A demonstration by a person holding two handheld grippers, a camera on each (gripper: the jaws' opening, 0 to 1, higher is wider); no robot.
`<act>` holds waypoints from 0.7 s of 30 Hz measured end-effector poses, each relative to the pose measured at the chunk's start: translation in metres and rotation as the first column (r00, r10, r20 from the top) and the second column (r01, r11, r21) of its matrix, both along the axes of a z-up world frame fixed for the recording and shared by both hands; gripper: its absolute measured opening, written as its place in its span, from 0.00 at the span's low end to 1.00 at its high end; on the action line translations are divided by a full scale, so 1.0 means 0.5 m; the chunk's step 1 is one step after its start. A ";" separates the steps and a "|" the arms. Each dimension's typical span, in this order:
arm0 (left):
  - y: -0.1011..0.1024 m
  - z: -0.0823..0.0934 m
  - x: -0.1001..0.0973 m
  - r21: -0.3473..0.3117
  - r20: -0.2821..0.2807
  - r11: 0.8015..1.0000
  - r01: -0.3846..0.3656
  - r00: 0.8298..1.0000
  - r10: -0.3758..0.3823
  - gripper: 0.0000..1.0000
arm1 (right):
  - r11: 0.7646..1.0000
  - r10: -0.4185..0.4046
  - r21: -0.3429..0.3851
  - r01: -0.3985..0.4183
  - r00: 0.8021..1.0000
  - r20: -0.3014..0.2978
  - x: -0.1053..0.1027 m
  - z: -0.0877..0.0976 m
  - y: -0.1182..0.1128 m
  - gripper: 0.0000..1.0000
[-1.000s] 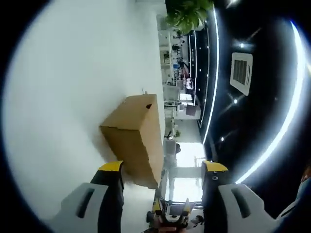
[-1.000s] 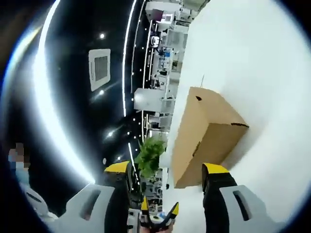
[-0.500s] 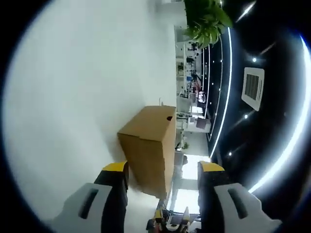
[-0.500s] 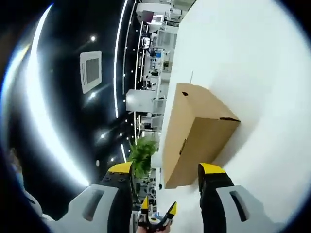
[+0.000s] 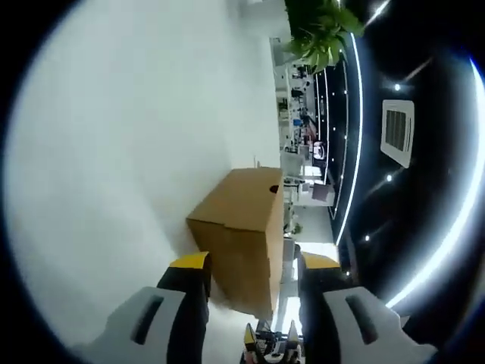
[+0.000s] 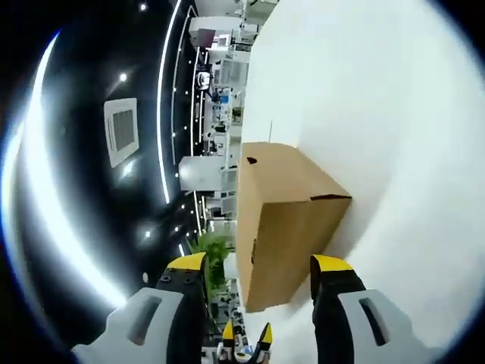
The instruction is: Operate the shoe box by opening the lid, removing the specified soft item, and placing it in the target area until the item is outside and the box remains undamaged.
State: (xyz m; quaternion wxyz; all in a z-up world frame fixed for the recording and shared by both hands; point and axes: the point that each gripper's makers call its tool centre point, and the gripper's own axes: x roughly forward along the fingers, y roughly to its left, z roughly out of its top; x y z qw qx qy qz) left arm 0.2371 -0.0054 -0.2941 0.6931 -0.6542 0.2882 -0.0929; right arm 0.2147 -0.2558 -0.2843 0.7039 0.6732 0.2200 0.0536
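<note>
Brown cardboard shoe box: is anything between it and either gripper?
Nothing visible. The brown cardboard shoe box sits closed on the white table, straight ahead of the open left gripper and open right gripper, with bare tabletop around it.

The way ahead of the parted jaws of the left gripper (image 5: pixel 252 267) and right gripper (image 6: pixel 259 269) is blocked by the closed shoe box (image 5: pixel 241 224) (image 6: pixel 279 212), while bare white table (image 5: pixel 114 136) (image 6: pixel 394 106) is left open around it.

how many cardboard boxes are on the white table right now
1. The cardboard box sits closed on the white table, just ahead of both tongs; the right gripper view shows the same box.
</note>
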 end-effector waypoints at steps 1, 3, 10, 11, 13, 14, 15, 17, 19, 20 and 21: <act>-0.002 -0.006 -0.003 0.017 -0.011 1.000 0.006 1.000 -0.006 0.43 | 1.000 -0.005 0.001 0.005 1.000 -0.004 0.001 -0.002 -0.001 0.52; -0.007 -0.017 -0.010 0.025 -0.034 1.000 0.011 0.999 -0.010 0.44 | 1.000 -0.013 0.004 0.013 1.000 -0.009 0.002 -0.006 -0.002 0.50; -0.014 -0.017 -0.005 0.016 -0.034 1.000 0.020 0.999 -0.019 0.49 | 1.000 -0.015 -0.017 0.015 0.999 -0.032 0.007 -0.017 -0.005 0.47; -0.013 -0.018 -0.002 0.015 -0.034 1.000 0.018 0.999 -0.018 0.49 | 1.000 -0.019 -0.018 0.019 0.999 -0.033 0.007 -0.016 -0.005 0.47; -0.015 -0.015 0.003 0.016 -0.030 1.000 0.019 0.999 -0.019 0.49 | 1.000 -0.019 -0.023 0.019 0.999 -0.035 0.009 -0.017 -0.006 0.47; -0.015 -0.014 0.007 0.020 -0.023 0.999 0.025 0.999 -0.024 0.49 | 0.999 -0.022 -0.025 0.021 0.999 -0.034 0.012 -0.018 -0.008 0.47; -0.013 -0.018 0.010 0.040 -0.012 0.998 0.049 0.999 -0.049 0.49 | 1.000 -0.024 -0.021 0.023 0.999 -0.036 0.014 -0.019 -0.009 0.47; -0.008 -0.033 0.010 0.069 -0.045 0.996 0.065 0.997 -0.062 0.47 | 0.999 -0.029 -0.026 0.028 0.999 -0.046 0.014 -0.022 -0.010 0.47; -0.016 -0.027 0.008 0.060 -0.042 0.995 0.080 0.996 -0.078 0.42 | 0.999 -0.039 -0.024 0.037 0.998 -0.056 0.014 -0.031 -0.015 0.45; -0.019 -0.027 0.008 0.062 -0.046 0.995 0.083 0.996 -0.081 0.40 | 0.999 -0.044 -0.021 0.042 0.997 -0.058 0.015 -0.034 -0.017 0.45; -0.021 -0.027 0.010 0.060 -0.049 0.995 0.084 0.995 -0.081 0.39 | 0.999 -0.045 -0.019 0.044 0.997 -0.061 0.015 -0.035 -0.018 0.44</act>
